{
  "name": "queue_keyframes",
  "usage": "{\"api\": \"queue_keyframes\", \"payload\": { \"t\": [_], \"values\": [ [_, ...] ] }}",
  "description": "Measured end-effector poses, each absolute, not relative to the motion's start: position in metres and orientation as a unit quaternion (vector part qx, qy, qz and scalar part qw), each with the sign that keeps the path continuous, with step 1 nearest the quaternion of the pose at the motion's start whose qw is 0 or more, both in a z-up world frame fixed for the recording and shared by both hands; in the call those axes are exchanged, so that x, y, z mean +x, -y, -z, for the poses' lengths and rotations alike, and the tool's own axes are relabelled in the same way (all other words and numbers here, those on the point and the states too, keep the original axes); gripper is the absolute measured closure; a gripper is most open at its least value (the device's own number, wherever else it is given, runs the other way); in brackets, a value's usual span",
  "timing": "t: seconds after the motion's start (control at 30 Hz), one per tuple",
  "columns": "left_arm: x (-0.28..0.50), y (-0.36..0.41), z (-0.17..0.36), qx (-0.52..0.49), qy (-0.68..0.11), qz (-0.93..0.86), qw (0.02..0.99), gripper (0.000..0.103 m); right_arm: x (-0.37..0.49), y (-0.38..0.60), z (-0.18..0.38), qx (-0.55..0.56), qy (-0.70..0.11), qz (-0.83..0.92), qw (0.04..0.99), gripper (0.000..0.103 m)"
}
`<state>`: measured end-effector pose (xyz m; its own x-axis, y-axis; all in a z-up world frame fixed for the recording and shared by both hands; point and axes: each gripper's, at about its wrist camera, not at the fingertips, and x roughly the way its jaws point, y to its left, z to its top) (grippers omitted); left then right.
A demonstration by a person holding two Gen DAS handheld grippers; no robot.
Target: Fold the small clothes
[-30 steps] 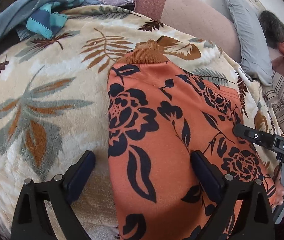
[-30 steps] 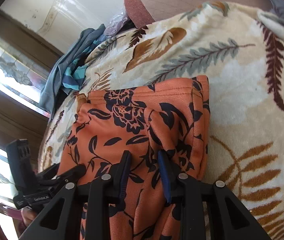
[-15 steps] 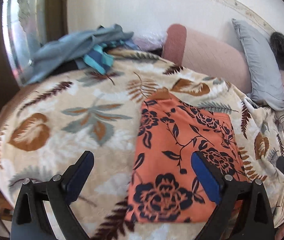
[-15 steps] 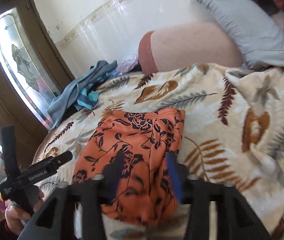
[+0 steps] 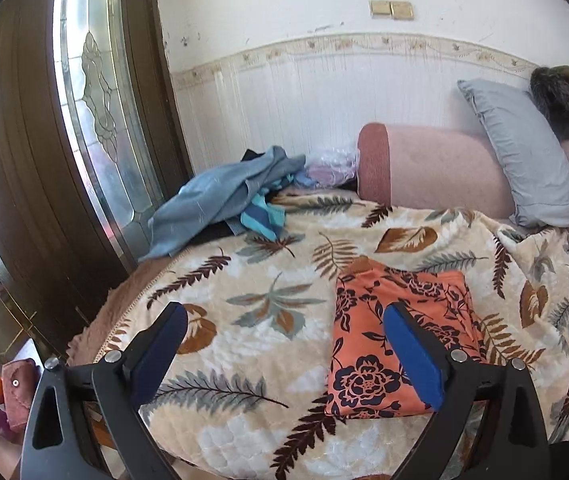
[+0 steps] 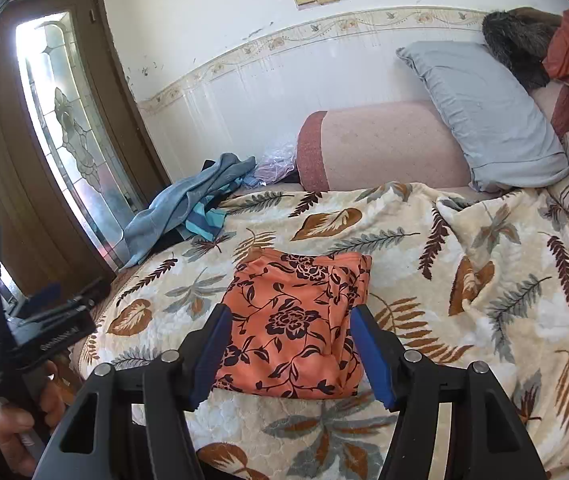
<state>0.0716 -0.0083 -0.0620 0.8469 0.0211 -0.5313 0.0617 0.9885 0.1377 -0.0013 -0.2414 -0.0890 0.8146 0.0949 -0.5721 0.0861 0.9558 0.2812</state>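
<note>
An orange garment with a black flower print [image 5: 388,340] lies folded into a flat rectangle on the leaf-print blanket [image 5: 244,312]; it also shows in the right wrist view [image 6: 296,320]. My left gripper [image 5: 288,356] is open and empty, held back above the blanket's near edge, left of the garment. My right gripper [image 6: 290,356] is open and empty, held back in front of the garment. The left gripper also shows in the right wrist view [image 6: 44,320] at the far left. Neither gripper touches the garment.
A heap of blue and teal clothes [image 5: 224,204] lies at the blanket's far left corner by the glass door [image 5: 96,120]. A pink bolster [image 6: 380,148] and a grey pillow [image 6: 484,116] lie against the far wall. The blanket is rumpled at the right [image 6: 484,232].
Both grippers have pulled back and up from the garment. The right gripper, shut on the cloth a second ago, has opened and let go. The garment stays folded on the blanket.
</note>
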Motion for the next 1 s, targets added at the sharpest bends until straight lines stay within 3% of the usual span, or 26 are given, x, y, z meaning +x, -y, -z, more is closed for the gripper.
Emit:
{"api": "queue_keyframes", "payload": {
  "t": [1.0],
  "values": [
    [0.018, 0.003, 0.014, 0.098, -0.246, -0.006, 0.964, 0.002, -0.018, 0.199, 0.056, 0.124, -0.291, -0.024, 0.948, 0.038]
  ]
}}
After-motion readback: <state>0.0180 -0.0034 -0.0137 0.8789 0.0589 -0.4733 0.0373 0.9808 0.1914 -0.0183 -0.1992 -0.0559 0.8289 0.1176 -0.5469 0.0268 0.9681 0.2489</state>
